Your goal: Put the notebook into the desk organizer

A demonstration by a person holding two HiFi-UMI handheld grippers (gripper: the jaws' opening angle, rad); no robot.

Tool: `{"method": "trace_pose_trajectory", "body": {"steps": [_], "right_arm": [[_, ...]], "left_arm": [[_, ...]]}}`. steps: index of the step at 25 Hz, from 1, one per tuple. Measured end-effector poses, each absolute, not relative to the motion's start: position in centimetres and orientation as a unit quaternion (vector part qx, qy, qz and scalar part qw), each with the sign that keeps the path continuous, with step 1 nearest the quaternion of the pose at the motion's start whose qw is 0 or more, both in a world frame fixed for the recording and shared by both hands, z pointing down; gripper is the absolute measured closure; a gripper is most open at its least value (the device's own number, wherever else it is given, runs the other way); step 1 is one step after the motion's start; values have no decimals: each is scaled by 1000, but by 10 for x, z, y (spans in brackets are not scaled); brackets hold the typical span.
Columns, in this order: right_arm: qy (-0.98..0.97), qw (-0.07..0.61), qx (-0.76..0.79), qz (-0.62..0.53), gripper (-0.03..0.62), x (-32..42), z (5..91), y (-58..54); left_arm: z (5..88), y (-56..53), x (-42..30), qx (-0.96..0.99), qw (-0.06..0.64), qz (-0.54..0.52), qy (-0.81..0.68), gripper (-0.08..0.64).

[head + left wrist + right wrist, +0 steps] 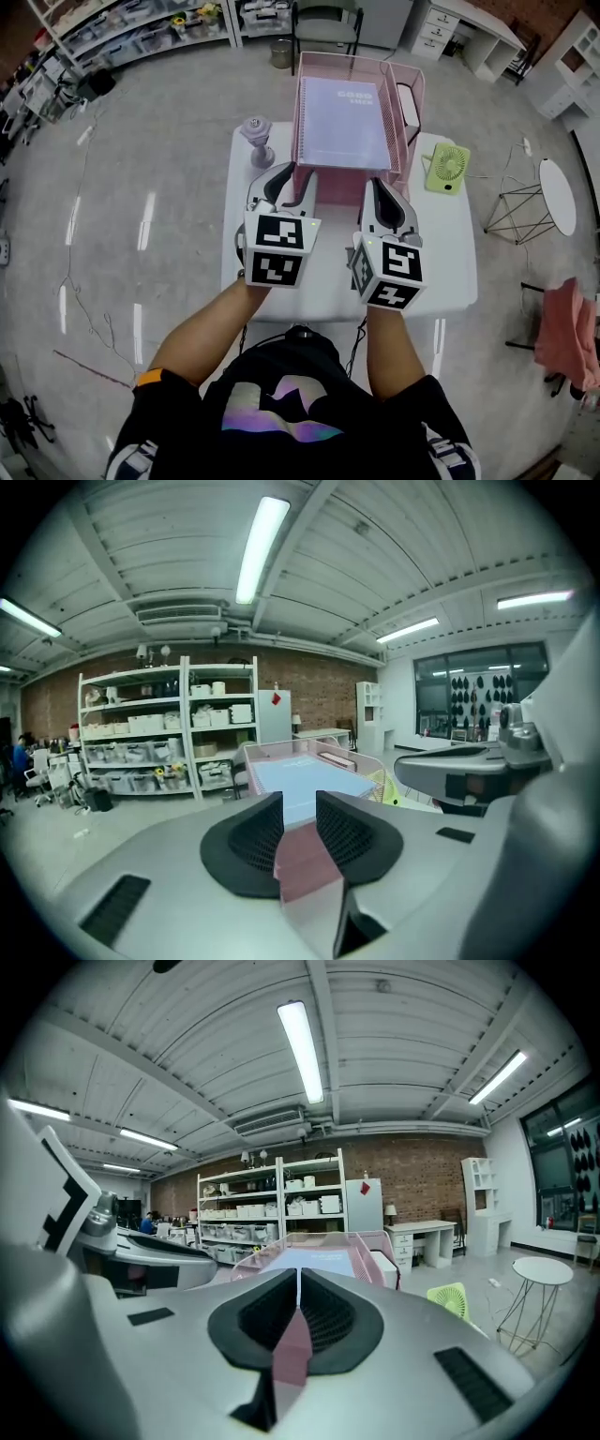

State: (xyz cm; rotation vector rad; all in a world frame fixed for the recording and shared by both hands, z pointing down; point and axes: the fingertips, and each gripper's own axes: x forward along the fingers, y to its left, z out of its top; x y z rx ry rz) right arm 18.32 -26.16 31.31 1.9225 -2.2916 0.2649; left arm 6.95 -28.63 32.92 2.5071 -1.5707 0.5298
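On the white table [441,253], far edge: a pink desk organizer [342,185] sits here, its back close to the drop.
Notebook [345,122]: lies flat in the organizer's top tray; the task looks done.
Left gripper [295,183]: jaws partway apart, holding nothing, tips just before the organizer's front wall.
Right gripper [382,192]: jaws all but closed, empty, beside the left one.
Risk: a forward nudge from either tip could shove the light wire organizer toward the far edge, or jolt the notebook askew.
Side hazards: small grey object [257,139] near the left gripper; green fan [447,167] off to the right.
Open room: bare tabletop toward the person; pulling straight back seems the safest way out.
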Motion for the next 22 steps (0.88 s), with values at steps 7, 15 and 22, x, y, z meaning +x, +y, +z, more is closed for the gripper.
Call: {"method": "trace_pose_trajectory", "body": {"steps": [7, 15, 22], "right_arm": [[-779, 75, 617, 77, 572, 136, 318, -207], [-794, 91, 597, 67, 574, 105, 322, -130], [-800, 104, 587, 70, 574, 85, 331, -56]], "left_arm": [[324, -228, 35, 834, 62, 157, -525, 546], [323, -146, 13, 839, 52, 144, -522, 551], [323, -69, -7, 842, 44, 132, -522, 552]]}}
